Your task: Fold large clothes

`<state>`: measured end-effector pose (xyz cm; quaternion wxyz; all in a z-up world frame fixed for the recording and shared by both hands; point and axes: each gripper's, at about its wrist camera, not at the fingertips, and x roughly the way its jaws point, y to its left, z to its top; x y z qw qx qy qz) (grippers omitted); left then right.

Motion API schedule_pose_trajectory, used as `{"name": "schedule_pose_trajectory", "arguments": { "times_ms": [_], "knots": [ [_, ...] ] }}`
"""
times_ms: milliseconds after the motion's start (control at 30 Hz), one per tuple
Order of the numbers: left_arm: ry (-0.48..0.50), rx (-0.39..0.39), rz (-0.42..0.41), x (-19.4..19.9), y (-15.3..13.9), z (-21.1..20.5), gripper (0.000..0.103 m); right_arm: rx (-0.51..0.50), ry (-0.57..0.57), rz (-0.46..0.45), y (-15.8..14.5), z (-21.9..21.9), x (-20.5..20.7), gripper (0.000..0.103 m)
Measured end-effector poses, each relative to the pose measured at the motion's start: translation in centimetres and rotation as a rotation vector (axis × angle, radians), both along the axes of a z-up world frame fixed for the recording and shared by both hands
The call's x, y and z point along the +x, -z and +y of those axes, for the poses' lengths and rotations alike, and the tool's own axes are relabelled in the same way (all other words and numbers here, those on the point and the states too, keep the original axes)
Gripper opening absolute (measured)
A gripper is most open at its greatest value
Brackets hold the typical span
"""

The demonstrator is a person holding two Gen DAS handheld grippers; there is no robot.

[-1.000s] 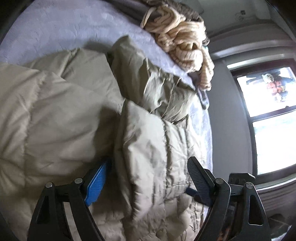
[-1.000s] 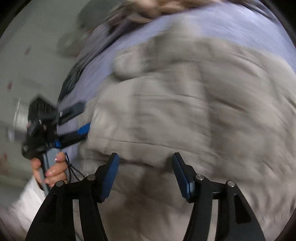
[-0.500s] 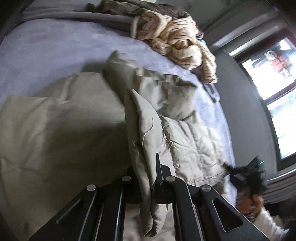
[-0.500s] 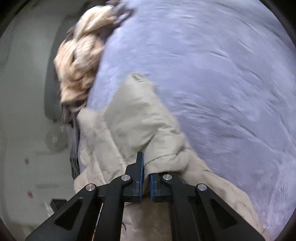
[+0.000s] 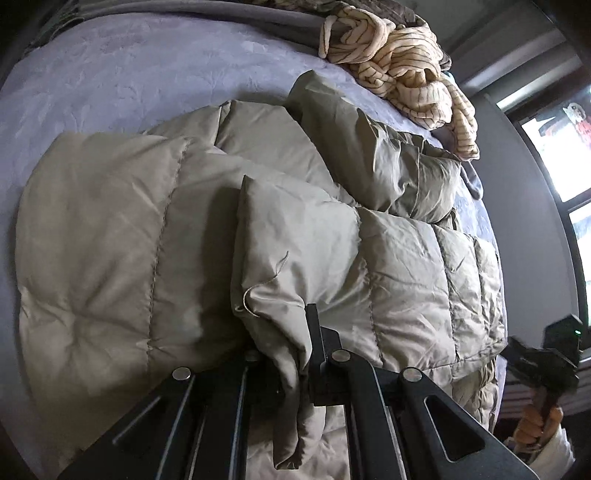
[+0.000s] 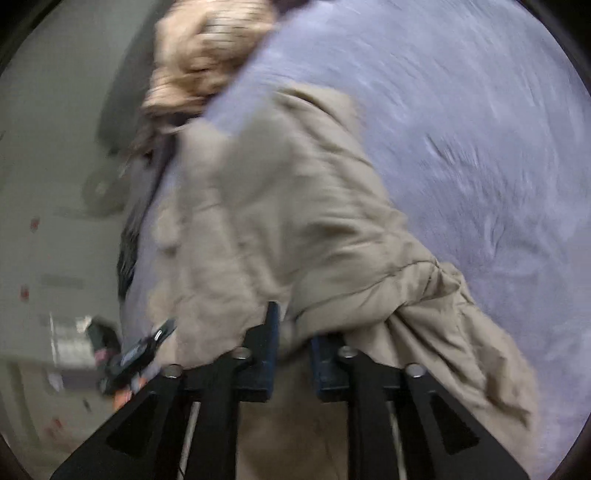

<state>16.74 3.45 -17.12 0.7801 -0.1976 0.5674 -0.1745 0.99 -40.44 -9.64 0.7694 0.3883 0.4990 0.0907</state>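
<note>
A large beige quilted puffer jacket [image 5: 110, 240] lies on a lavender bed [image 5: 110, 85]. My left gripper [image 5: 291, 354] is shut on a folded flap of the jacket, held over its flat body. In the right wrist view, which is blurred, my right gripper [image 6: 293, 350] is shut on another fold of the same jacket [image 6: 295, 221], which drapes up and away from its jaws over the bed [image 6: 480, 129]. The right gripper and the hand holding it also show at the lower right of the left wrist view [image 5: 543, 365].
A cream striped garment [image 5: 402, 77] lies bunched at the far edge of the bed, on top of grey bedding [image 5: 221, 18]. A window [image 5: 565, 147] is at the right. The bed's edge drops to a floor [image 6: 55, 221] on the left of the right wrist view.
A second ago both grippers were open around the jacket. They have closed on its folds, and both have since moved, carrying the fabric across the jacket.
</note>
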Motion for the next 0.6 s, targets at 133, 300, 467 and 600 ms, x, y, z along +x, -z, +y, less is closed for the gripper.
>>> {"name": "schedule_pose_trajectory", "arguments": {
  "times_ms": [133,300,467,600],
  "knots": [
    [0.004,0.014,0.002,0.3,0.2,-0.6,0.009,-0.028,0.066,-0.107,-2.3,-2.6,-0.8,0.064],
    [0.011,0.017,0.005,0.8,0.4,-1.2,0.009,0.118,0.272,-0.038,2.7,-8.0,2.5,0.064],
    [0.015,0.013,0.020,1.0,0.8,-1.1,0.009,0.301,0.225,0.020,7.2,-7.0,6.2,0.065],
    [0.022,0.039,0.025,1.3,0.6,-1.8,0.009,0.388,0.306,-0.014,7.6,-7.3,7.8,0.060]
  ]
}}
